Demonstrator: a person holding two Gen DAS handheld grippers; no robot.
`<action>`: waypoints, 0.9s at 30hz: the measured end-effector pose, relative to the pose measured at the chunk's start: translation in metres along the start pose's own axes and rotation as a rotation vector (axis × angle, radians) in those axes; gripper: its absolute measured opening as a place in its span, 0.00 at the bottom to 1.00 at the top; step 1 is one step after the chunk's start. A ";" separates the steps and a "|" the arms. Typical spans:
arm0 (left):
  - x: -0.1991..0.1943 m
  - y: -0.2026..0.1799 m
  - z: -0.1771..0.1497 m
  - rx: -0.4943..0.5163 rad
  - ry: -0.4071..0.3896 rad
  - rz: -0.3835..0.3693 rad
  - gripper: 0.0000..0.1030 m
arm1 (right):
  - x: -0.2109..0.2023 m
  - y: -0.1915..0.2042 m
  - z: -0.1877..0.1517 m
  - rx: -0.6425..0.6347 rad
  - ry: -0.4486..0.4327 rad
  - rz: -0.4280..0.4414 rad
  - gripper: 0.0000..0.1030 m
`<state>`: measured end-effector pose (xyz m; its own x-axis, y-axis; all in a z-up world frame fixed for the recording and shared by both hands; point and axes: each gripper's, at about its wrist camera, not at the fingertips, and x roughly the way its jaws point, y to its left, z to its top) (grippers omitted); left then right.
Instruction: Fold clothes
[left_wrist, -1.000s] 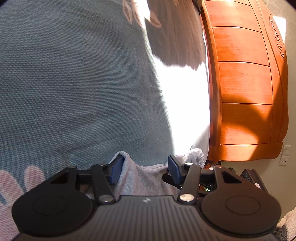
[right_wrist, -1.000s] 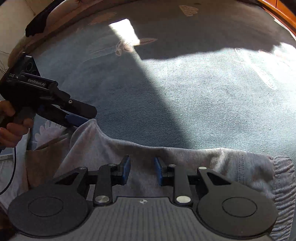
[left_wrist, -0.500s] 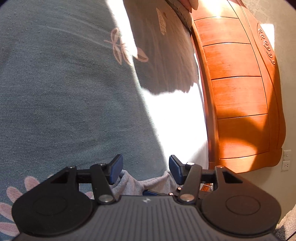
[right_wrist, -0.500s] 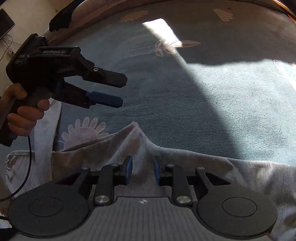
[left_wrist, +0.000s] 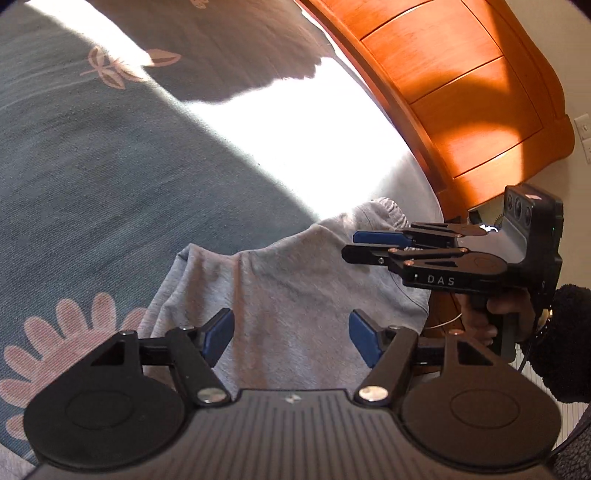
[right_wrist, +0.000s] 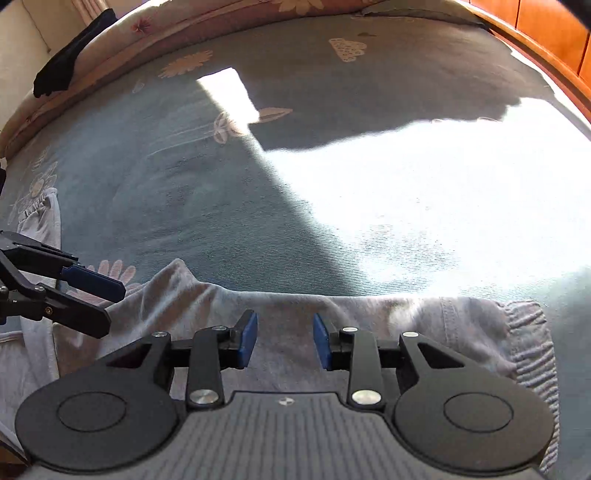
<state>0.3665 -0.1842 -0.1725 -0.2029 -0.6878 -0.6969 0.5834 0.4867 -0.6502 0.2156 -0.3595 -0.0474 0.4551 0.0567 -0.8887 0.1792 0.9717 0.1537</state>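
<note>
You are holding both grippers over a grey garment that is lying on the blue-grey bedspread, near the edge closest to you. In the right wrist view its ribbed cuff is sitting off to the right, in the sun, while another gathered, ribbed end is showing at the far left.

Your left gripper is opening — its blue pads are standing wide apart with grey cloth showing in the gap, and they are not pressing on it. Your right gripper is opening too, with a narrower gap; the fabric is lying beneath and between its pads, which are gripping nothing.

From the left wrist view, the right gripper is reaching in sideways just above the garment, with your hand wrapping its handle and a dark fleecy sleeve behind. A wooden bed-end is running along the far side of the bedspread, and a dark cloth is lying at the far left corner.
</note>
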 end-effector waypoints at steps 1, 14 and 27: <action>0.007 -0.004 -0.002 0.023 0.017 -0.009 0.66 | -0.004 -0.013 -0.004 0.024 0.005 -0.032 0.37; 0.023 0.008 0.002 -0.006 0.087 0.135 0.61 | -0.013 -0.088 -0.046 0.113 0.093 -0.245 0.25; 0.055 -0.083 -0.009 0.449 0.215 0.082 0.63 | -0.085 -0.098 -0.140 0.738 0.062 -0.142 0.38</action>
<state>0.2996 -0.2574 -0.1597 -0.2720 -0.5080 -0.8173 0.8753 0.2222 -0.4294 0.0369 -0.4270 -0.0474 0.3381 -0.0243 -0.9408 0.7806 0.5656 0.2660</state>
